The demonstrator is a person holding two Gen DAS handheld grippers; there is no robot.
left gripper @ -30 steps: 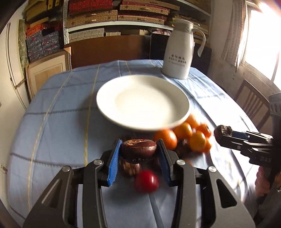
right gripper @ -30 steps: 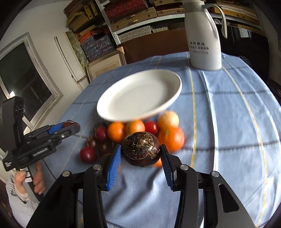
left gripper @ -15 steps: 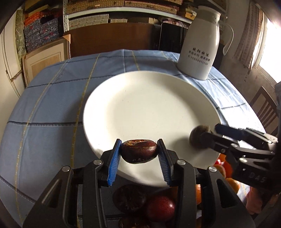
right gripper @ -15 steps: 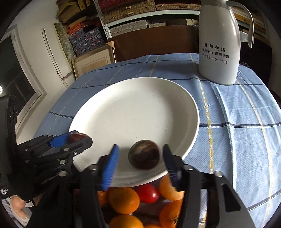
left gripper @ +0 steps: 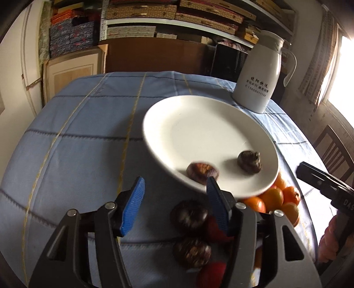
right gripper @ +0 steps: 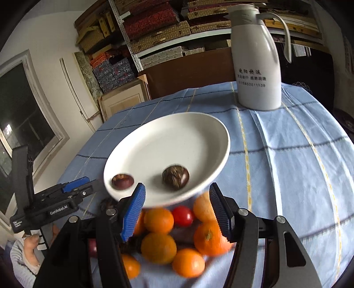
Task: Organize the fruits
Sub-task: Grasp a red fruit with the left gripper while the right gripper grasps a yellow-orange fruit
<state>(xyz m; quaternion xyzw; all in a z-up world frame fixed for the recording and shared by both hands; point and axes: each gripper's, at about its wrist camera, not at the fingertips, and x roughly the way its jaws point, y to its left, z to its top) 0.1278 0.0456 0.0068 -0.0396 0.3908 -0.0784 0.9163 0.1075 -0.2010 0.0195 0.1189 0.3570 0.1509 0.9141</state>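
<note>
Here, the left hand-held gripper (left gripper: 174, 203) hangs with its blue-padded jaws spread apart and nothing between them, just in front of the near rim of the white plate (left gripper: 199, 119). The right hand-held gripper (right gripper: 177, 205) is likewise apart and empty, poised over the pile of fruit at the plate's near edge.

Two dark passion fruits lie on the plate, apart from one another. In the left wrist view the smoother purple-brown fruit (left gripper: 202, 172) sits close to the near rim, and the rougher, wrinkled fruit (left gripper: 249, 161) lies to its right, further in. The right wrist view shows the same pair: the smooth one (right gripper: 122, 181) at the left near the rim, the wrinkled one (right gripper: 175, 177) nearer the middle.

The plate rests on a desk covered by a blue checked cloth (left gripper: 84, 137). The remaining fruit is still on the cloth, beside and partly under the plate's near edge: several oranges (right gripper: 158, 244), a small red fruit (right gripper: 182, 216), and in the left wrist view two more dark passion fruits (left gripper: 189, 218) between and below the left fingers.

A white jug (right gripper: 257, 66) with a handle and printed characters stands upright on the desk beyond the plate, close to its far edge. Shelves of stacked boxes (left gripper: 168, 20) fill the wall behind.
</note>
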